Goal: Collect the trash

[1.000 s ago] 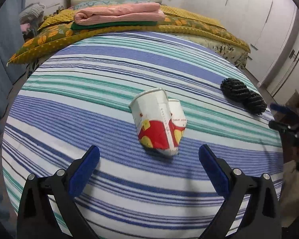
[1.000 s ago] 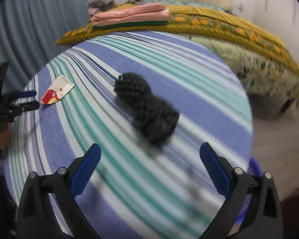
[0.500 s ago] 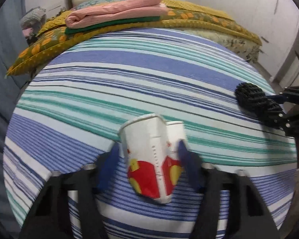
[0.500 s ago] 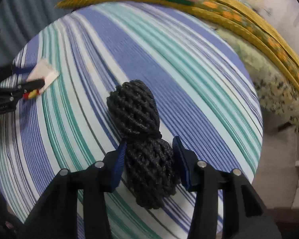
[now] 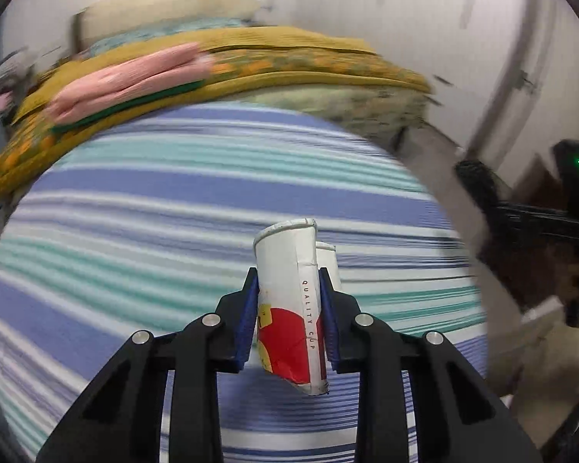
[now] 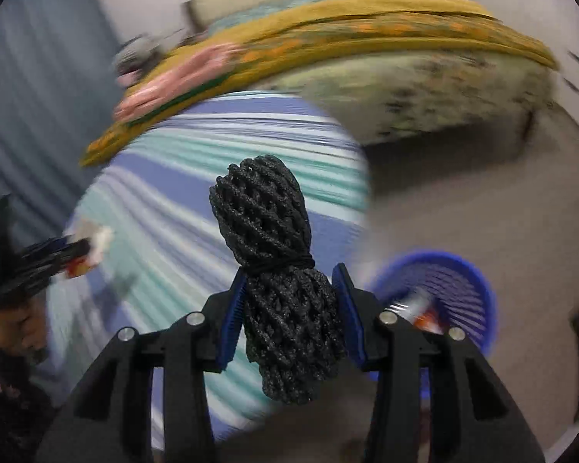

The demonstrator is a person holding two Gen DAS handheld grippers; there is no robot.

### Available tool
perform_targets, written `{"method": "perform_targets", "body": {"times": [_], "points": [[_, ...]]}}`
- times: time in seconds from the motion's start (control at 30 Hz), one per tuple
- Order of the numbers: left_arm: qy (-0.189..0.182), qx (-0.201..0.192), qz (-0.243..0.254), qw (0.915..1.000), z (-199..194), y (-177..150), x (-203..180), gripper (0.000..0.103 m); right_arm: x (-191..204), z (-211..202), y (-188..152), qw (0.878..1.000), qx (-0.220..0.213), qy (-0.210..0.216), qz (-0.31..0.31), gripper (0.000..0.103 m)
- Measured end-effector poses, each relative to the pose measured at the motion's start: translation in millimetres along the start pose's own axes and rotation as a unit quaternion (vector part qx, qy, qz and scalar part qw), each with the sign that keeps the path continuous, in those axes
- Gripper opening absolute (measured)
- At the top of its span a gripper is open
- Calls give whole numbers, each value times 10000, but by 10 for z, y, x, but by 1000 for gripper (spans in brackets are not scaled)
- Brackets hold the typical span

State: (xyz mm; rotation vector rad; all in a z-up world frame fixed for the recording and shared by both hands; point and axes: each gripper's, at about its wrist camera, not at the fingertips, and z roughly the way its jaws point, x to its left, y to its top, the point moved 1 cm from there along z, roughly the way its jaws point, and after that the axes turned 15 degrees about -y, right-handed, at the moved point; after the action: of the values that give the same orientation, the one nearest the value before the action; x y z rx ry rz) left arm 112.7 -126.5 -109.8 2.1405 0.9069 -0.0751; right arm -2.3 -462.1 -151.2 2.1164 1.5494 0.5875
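A flattened white paper cup (image 5: 285, 254) with red and yellow print, a second cup nested behind it, is lifted off the striped bedsheet (image 5: 173, 193). My left gripper (image 5: 288, 277) grips it, the jaws still closing and squeezing its sides. A black foam net roll (image 6: 262, 208) hangs in my right gripper (image 6: 289, 272), whose blue pads (image 6: 231, 316) press on its lower half. That roll is held over the bed's edge and the floor. A blue basket (image 6: 451, 281) stands on the floor to the right, with some trash (image 6: 413, 308) in it.
Folded pink cloth (image 5: 135, 77) lies on a yellow patterned blanket (image 5: 308, 65) at the far end of the bed. White wardrobe doors (image 5: 501, 58) line the right side, and a grey curtain (image 6: 38, 96) hangs at the left. Bare floor (image 6: 463, 193) surrounds the basket.
Both grippers shut, the left on the paper cup and the right on the black net roll. Both lifted their loads off the sheet and swung right, bringing the blue basket into the right view.
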Motion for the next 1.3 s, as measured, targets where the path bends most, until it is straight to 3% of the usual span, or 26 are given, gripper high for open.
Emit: {"method": "perform_targets", "body": {"times": [0.1, 0.23, 0.4, 0.53, 0.57, 0.63, 0.67, 0.77, 0.8, 0.9, 0.97, 1.13, 1.3], "points": [[-481, 174, 239, 9984, 275, 150, -517, 29, -593, 131, -183, 9972, 253, -402, 586, 43], [-1012, 526, 538, 9920, 853, 351, -1240, 30, -1123, 338, -373, 9914, 459, -598, 1069, 43], [-1136, 1138, 701, 9845, 1729, 476, -1812, 30, -1611, 677, -557, 9809, 700, -625, 1705, 43], [-967, 1449, 824, 9813, 2361, 548, -2030, 31, -1821, 918, -597, 9736, 767, -548, 2081, 45], [-900, 1495, 862, 9809, 2511, 556, -2069, 35, -1867, 970, -604, 9721, 772, -494, 2160, 45], [-805, 1531, 966, 9802, 2773, 564, -2146, 49, -1949, 1139, -662, 9670, 807, -340, 2394, 58], [-787, 1491, 1015, 9804, 2858, 568, -2183, 60, -1981, 1210, -693, 9650, 808, -358, 2469, 72], [-778, 1319, 1109, 9820, 2876, 579, -2202, 80, -2063, 1267, -759, 9618, 766, -555, 2569, 77], [-759, 1232, 1120, 9831, 2834, 586, -2214, 88, -2084, 1244, -782, 9607, 729, -594, 2612, 83], [-781, 680, 1292, 9862, 2492, 545, -2267, 97, -2131, 1045, -831, 9571, 597, -786, 2724, 92], [-678, 380, 1468, 9861, 2225, 484, -2327, 98, -2132, 855, -845, 9573, 484, -925, 2697, 98], [-772, 108, 1398, 9871, 1703, 308, -2403, 98, -1938, 239, -943, 9627, 184, -942, 2528, 98], [-476, -121, 1477, 9878, 1320, 80, -2473, 98, -1565, -459, -1119, 9680, -378, -1460, 2005, 98]]}}
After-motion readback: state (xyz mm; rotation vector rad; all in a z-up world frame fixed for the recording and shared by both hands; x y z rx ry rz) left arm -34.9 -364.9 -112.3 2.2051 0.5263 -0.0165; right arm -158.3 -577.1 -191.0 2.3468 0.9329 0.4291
